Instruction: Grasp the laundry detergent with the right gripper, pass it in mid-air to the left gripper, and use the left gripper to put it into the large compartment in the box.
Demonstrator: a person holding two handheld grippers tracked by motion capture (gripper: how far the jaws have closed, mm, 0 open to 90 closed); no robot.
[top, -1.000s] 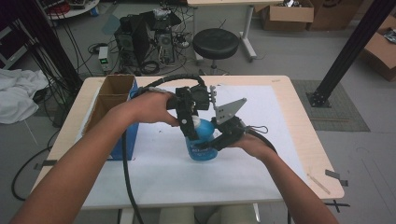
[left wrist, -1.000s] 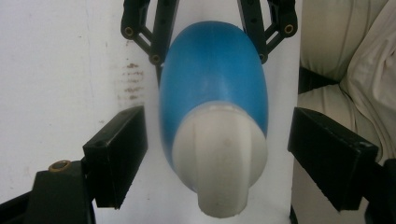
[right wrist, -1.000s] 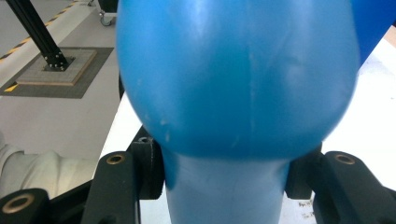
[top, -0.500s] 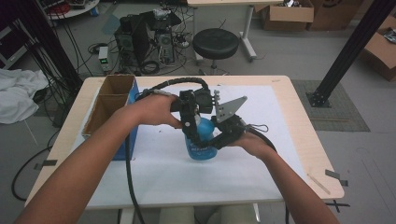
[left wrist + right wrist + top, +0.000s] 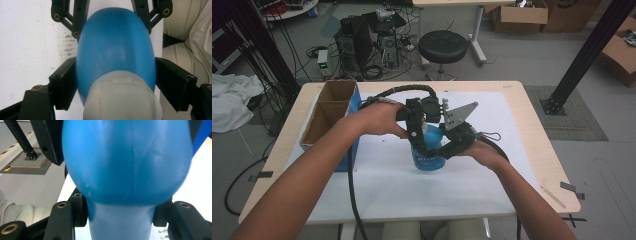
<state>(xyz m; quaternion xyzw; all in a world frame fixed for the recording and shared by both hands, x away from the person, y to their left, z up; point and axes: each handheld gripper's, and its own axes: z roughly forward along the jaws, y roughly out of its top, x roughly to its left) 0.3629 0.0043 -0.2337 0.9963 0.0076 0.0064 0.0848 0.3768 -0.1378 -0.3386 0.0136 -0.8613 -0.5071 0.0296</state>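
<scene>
- A blue plastic bottle (image 5: 125, 162) looms close, its rounded body widening above a narrower section.
- The right gripper (image 5: 120, 217) has its black jaws clamped on that narrower section.
- White desk (image 5: 197, 182) lies behind; grey floor (image 5: 22, 182) at left.

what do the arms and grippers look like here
Both forearms are bare, no sleeves showing. The left gripper and right gripper are black, built of linked bars with brass-coloured rivets and blocky black pads. A thick black cable loops from the left one. The right carries a grey three-cornered plate.
</scene>
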